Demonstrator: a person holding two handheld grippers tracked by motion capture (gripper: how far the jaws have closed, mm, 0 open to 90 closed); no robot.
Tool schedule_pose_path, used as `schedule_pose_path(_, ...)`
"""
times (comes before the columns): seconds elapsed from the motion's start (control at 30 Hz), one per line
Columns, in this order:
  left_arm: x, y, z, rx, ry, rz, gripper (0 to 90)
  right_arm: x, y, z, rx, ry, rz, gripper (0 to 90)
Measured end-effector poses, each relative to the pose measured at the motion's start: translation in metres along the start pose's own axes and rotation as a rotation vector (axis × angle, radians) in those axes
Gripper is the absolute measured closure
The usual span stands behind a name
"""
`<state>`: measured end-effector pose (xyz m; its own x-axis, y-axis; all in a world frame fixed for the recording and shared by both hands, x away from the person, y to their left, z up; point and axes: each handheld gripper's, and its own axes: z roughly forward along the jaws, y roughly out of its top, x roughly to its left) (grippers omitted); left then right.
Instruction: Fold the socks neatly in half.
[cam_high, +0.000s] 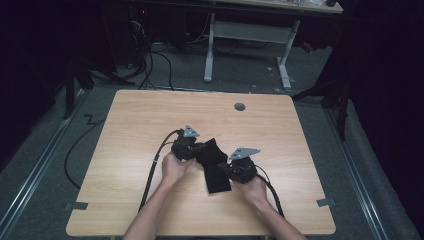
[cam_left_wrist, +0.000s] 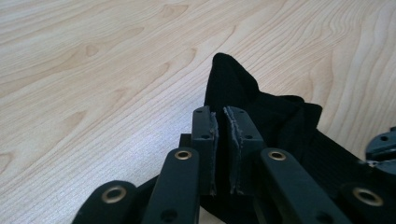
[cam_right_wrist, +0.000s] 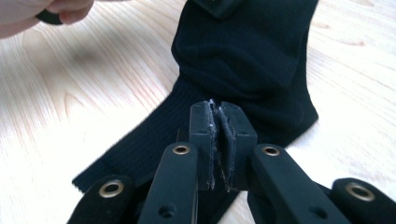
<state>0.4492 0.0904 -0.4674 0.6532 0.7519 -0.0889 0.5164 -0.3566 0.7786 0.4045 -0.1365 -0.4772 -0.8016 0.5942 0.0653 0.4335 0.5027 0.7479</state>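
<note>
Forearms enter from six o'clock, each hand carrying a claw onto a black sock (cam_high: 214, 167) near the middle of the wooden table (cam_high: 130, 130). At nine o'clock of the sock, the left gripper (cam_left_wrist: 223, 149) has its jaws drawn together, apparently pinching a fold of it. At four o'clock, the right gripper (cam_right_wrist: 219, 144) is clamped on the ribbed cuff. Bare wood surrounds the sock; a round grommet (cam_high: 240, 106) sits toward twelve o'clock.

Light wood-grain worktop (cam_high: 140, 120), rounded corners, grey cable grommet (cam_high: 240, 106) near far edge. Grey tape tabs (cam_high: 76, 206) on both near side edges. Grey carpet floor (cam_high: 45, 165). White-legged desk (cam_high: 280, 30) beyond, cables (cam_high: 155, 60) bundled on floor. Surroundings dark; light falls on the worktop.
</note>
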Motion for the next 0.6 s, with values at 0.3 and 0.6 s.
schedule_pose_path(0.3,0.001,0.002,-0.007,-0.045,-0.033,-0.004,82.6,-0.001,0.011,0.02,0.012,0.003,0.017,85.8)
schedule_pose_path(0.6,0.003,0.003,-0.011,-0.082,-0.05,0.01,82.7,-0.012,0.008,0.036,0.041,-0.016,0.061,86.6)
